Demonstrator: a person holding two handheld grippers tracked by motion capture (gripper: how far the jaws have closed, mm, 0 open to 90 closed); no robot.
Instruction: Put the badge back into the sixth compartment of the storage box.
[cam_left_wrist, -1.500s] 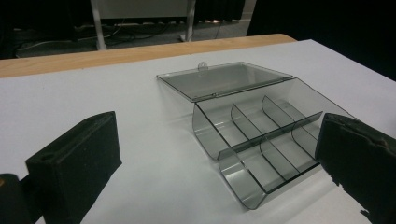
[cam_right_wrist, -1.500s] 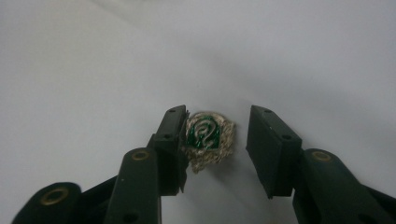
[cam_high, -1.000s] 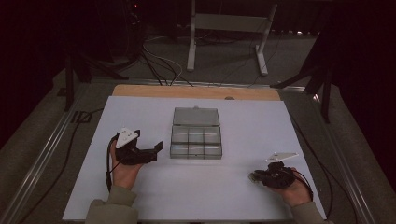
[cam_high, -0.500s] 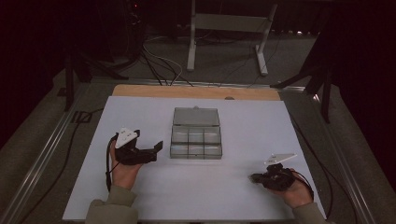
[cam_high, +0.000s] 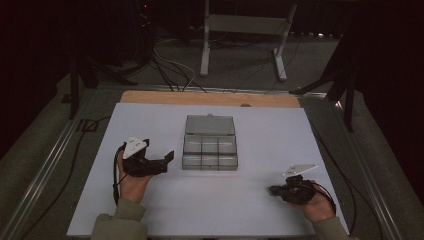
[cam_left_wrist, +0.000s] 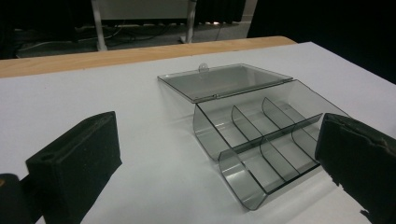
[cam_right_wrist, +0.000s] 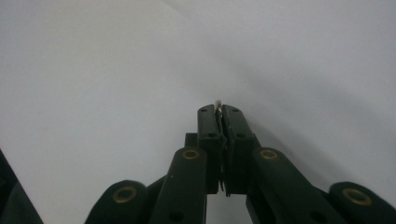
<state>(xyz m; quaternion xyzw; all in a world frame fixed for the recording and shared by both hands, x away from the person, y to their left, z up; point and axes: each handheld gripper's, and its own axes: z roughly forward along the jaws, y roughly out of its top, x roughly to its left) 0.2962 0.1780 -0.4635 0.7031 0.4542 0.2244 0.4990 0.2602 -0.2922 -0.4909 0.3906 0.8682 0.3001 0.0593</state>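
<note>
Here the right gripper (cam_right_wrist: 219, 109) had just been closing; its jaws pinched a tiny pale bit (cam_right_wrist: 217, 101) at their tips, too small to identify, low over the white table (cam_high: 260, 210) at the near right. The left gripper (cam_high: 167, 156) gaped wide, holding nothing, just left of the clear compartment box (cam_high: 210, 152), whose lid (cam_left_wrist: 224, 80) lay flat at the centre.

Black claws (cam_right_wrist: 219, 108), brass screws, olive sleeves (cam_high: 120, 225)
</note>
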